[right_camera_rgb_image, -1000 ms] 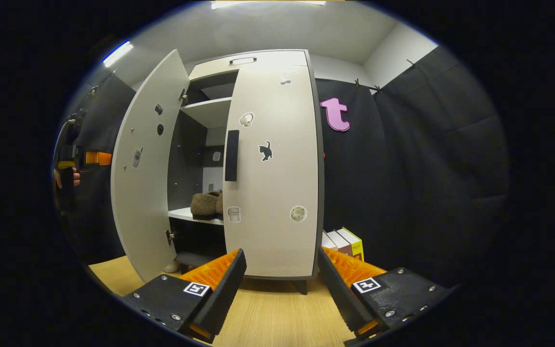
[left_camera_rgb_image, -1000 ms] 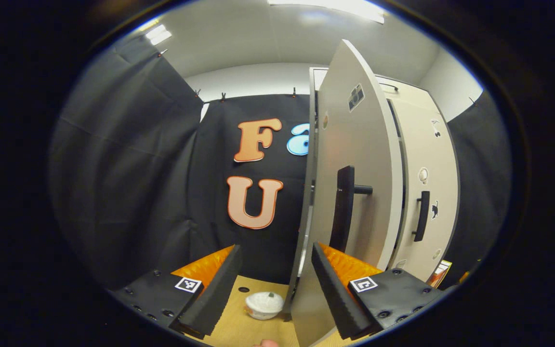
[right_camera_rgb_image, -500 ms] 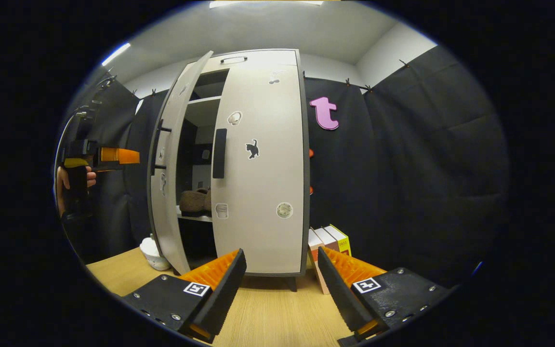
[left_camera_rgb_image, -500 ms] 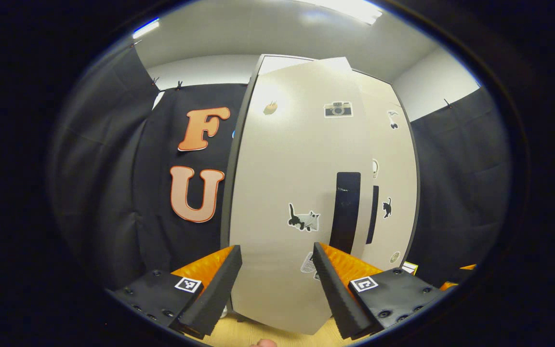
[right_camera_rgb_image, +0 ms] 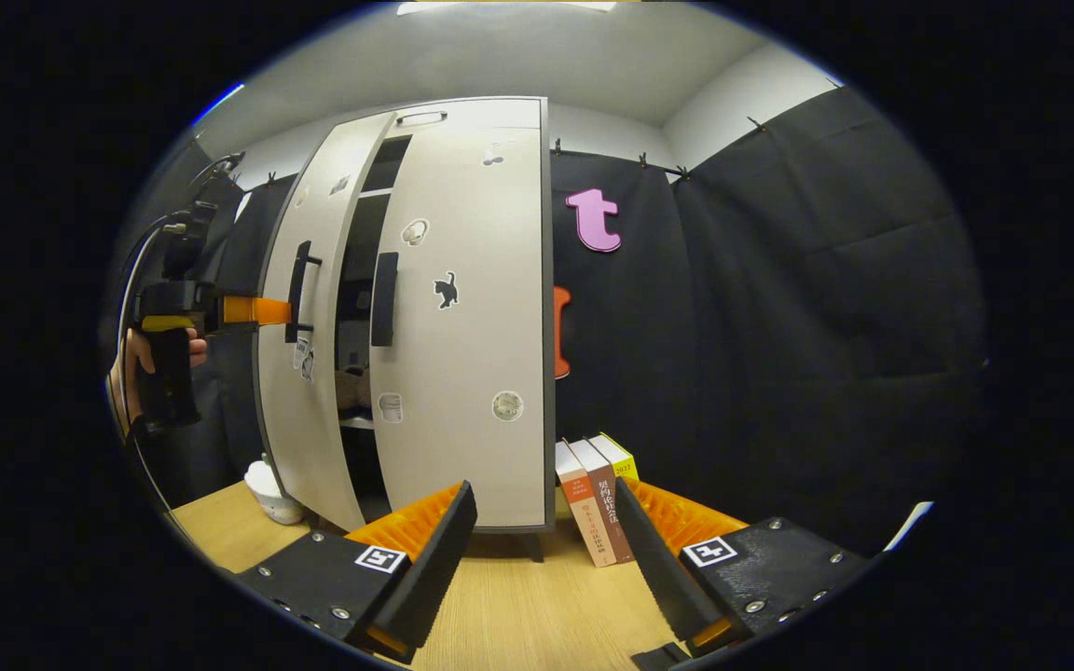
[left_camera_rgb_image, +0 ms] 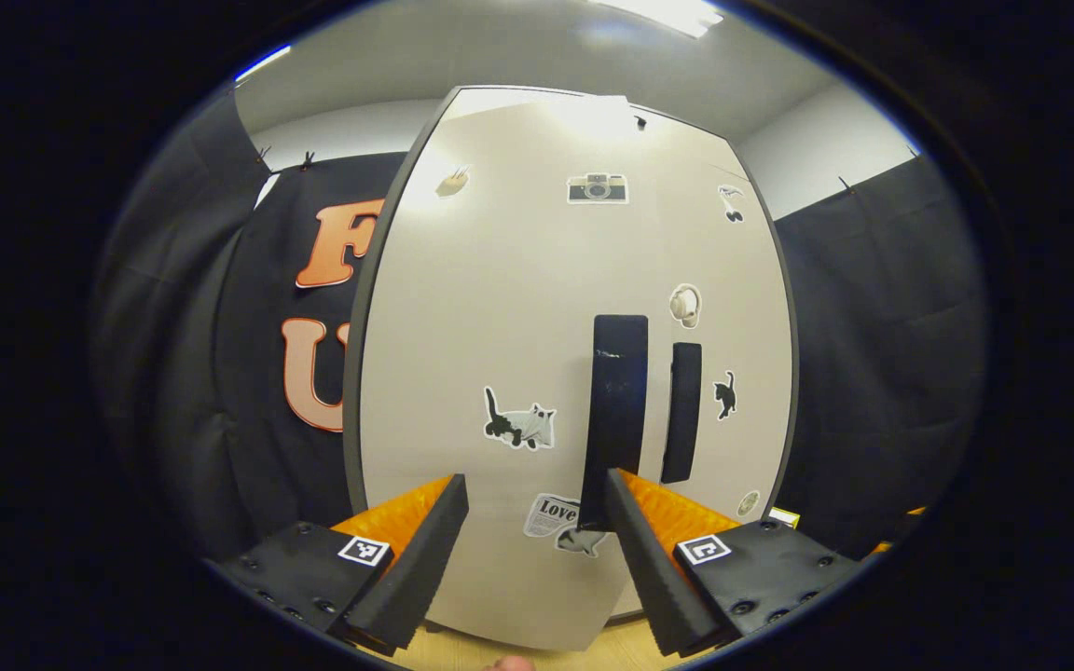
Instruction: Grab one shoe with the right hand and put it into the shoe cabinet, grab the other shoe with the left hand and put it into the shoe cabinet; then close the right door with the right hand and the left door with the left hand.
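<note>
Left gripper view looks straight at the shoe cabinet (left_camera_rgb_image: 462, 280), with the left door (left_camera_rgb_image: 490, 326) close in front of the left tool (left_camera_rgb_image: 537, 545). That tool's two fingers are spread apart with nothing between them. Its right finger (left_camera_rgb_image: 649, 550) overlaps the lower end of the left door's dark handle (left_camera_rgb_image: 616, 419) in this view; whether it touches cannot be told. The right door's handle (left_camera_rgb_image: 683, 410) sits just beside it, and the right door (left_camera_rgb_image: 742, 354) lies flat against the cabinet front. Stickers of a cat (left_camera_rgb_image: 520, 421) and a camera (left_camera_rgb_image: 598, 188) mark the left door.

In the right gripper view the left door (right_camera_rgb_image: 304, 326) stands slightly ajar, leaving a narrow dark gap between it and the right door (right_camera_rgb_image: 462, 326), which is closed. Through that gap, on a shelf, a brown shoe (right_camera_rgb_image: 349, 387) is partly visible; the second shoe cannot be made out. The left tool (right_camera_rgb_image: 262, 310) appears at the far left, held by a hand (right_camera_rgb_image: 131, 359), with its fingers reaching the left door beside its handle (right_camera_rgb_image: 297, 291). The right tool (right_camera_rgb_image: 542, 545) hangs well back from the cabinet, released and holding nothing, above the wooden bench (right_camera_rgb_image: 518, 615). Some books (right_camera_rgb_image: 598, 499) stand upright just beside the cabinet's right side, and a white bowl (right_camera_rgb_image: 271, 489) sits on the bench near the left door's lower edge.
</note>
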Demonstrator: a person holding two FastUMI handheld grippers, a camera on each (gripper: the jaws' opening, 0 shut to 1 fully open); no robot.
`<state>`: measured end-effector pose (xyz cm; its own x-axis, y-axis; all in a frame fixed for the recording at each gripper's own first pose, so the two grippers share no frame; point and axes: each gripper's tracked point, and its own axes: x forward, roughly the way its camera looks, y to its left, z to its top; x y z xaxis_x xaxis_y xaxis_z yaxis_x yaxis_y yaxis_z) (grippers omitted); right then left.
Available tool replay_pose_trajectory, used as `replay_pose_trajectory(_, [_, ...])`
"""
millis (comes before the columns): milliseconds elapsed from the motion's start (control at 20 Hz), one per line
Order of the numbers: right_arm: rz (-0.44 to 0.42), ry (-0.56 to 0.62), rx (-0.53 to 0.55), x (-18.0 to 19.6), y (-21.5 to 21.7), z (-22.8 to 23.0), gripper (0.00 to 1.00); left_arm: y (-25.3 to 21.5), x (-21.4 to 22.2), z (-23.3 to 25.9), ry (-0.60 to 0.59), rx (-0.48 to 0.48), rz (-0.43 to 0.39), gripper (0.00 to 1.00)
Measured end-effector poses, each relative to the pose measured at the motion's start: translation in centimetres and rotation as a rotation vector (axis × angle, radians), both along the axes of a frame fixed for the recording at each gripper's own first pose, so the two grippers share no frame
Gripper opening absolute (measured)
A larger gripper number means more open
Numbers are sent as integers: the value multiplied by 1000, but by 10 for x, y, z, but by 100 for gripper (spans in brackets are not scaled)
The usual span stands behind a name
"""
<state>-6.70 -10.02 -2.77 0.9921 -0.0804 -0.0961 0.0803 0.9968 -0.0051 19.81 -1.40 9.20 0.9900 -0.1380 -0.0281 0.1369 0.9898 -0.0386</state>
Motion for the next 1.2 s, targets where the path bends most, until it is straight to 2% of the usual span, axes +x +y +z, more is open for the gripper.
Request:
replay_pose_trajectory(700, [-62, -13, 11, 8, -29, 0, 92, -17, 47, -8, 5, 27, 4, 96])
replay_pose_trajectory(750, [-64, -13, 13, 8, -29, 0, 92, -18, 48, -9, 5, 27, 5, 99])
replay_pose_trajectory(850, [-68, -17, 14, 8, -31, 1, 92, -18, 50, -10, 6, 29, 9, 96])
replay_pose_trajectory(1050, [-59, -15, 13, 10, -29, 1, 92, -15, 41, -2, -4, 32, 11, 97])
replay_pose_trajectory(1200, [-36, -12, 17, 11, -21, 1, 92, -9, 16, 16, -36, 29, 12, 97])
